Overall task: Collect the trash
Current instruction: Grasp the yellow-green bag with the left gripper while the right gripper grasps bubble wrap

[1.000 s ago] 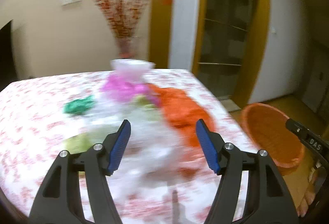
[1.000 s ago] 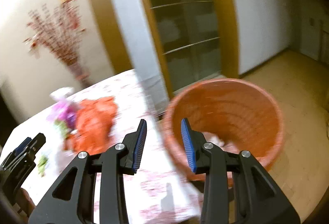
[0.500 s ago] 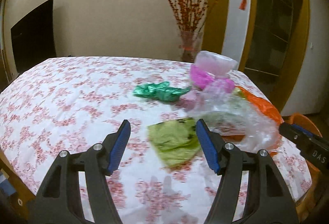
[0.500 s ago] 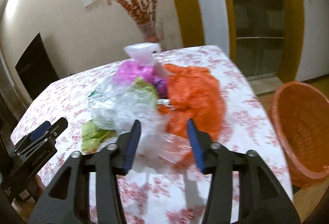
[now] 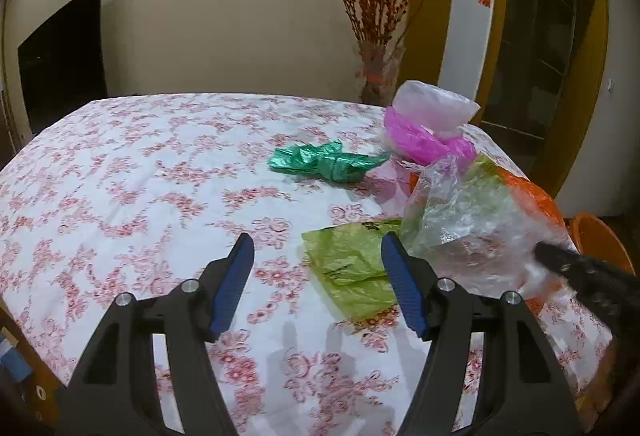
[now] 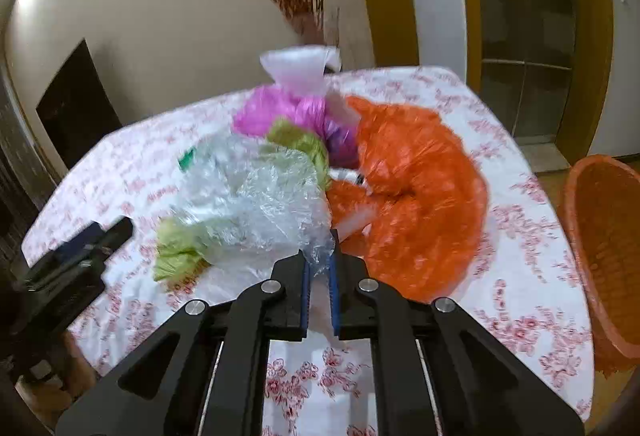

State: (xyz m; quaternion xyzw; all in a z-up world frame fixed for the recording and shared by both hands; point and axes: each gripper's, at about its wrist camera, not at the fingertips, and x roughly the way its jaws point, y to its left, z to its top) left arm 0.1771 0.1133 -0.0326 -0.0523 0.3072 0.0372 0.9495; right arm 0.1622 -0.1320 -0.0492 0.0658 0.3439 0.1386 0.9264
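Several crumpled plastic bags lie on the floral tablecloth [image 5: 140, 171]. My right gripper [image 6: 319, 260] is shut on the near edge of a clear plastic bag [image 6: 256, 195], which also shows in the left wrist view [image 5: 460, 224]. My left gripper [image 5: 316, 276] is open and empty, just above the table, with a yellow-green bag [image 5: 352, 264] between its fingers and beyond. A green bag [image 5: 324, 163], a pink bag [image 5: 420, 139], a white bag [image 6: 300, 69] and an orange bag [image 6: 412, 187] lie around them.
An orange basket [image 6: 604, 244] stands on the floor beside the table's right edge; its rim shows in the left wrist view [image 5: 600, 240]. A vase of red branches [image 5: 376, 75] stands at the table's far edge by the wall. A dark screen [image 5: 60, 55] is at the left.
My right gripper swung from the orange basket back over the table and closed on the clear bag. My left gripper turned left, from the bag pile toward the yellow-green bag, and stayed open.
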